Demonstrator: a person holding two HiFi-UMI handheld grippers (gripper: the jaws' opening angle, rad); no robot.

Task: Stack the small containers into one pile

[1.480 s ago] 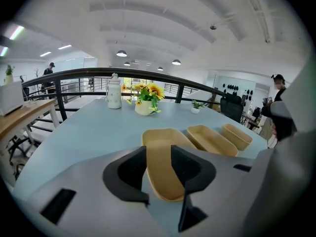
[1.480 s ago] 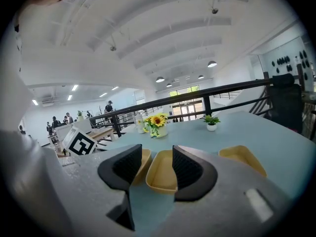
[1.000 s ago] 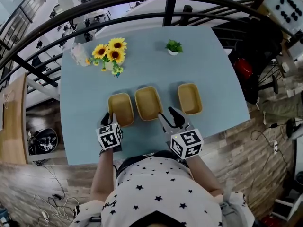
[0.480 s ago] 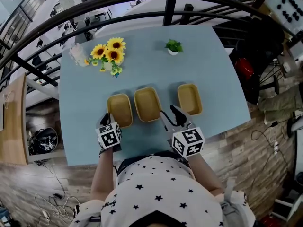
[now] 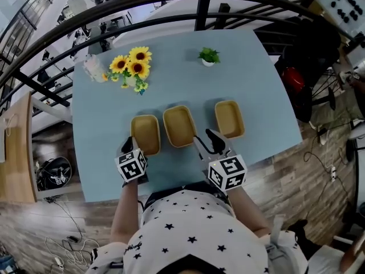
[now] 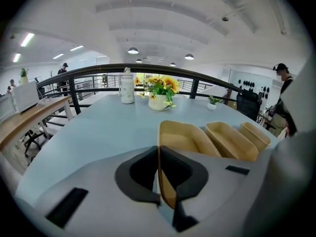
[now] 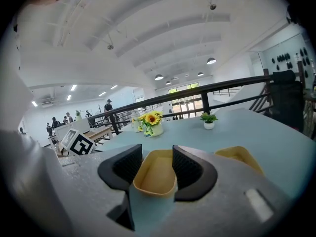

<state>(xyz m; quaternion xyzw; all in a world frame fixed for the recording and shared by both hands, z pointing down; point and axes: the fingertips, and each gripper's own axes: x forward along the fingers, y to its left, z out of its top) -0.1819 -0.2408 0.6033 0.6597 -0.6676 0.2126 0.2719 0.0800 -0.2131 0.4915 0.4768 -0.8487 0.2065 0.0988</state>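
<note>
The left claw (image 6: 158, 157) has just been closing and now pinches the thin wall of the left container (image 5: 145, 134) at its near left edge, with one pad outside the wall and one inside; the jaws are almost together, with only the wall between them; in the head view this claw sits at the near left corner of that container, and its marker cube faces up.

The right claw (image 7: 157, 158) stands with its jaws well apart; the near end of the middle container (image 5: 179, 125) shows in the gap between them, and the pads do not press on it; in the head view this claw lies near the container's near right corner.

The three tan containers rest open side up in a row across the blue tabletop (image 5: 256, 84), each apart from the next; the left container and the middle one sit close together, while the right container (image 5: 229, 119) sits further off to the right; none is stacked.

At the far side of the tabletop stand a vase of sunflowers (image 5: 132, 64), a clear bottle (image 5: 94, 67) just left of it, and a small potted plant (image 5: 209, 56) to the right; a dark railing (image 5: 199, 10) curves behind the tabletop.
</note>
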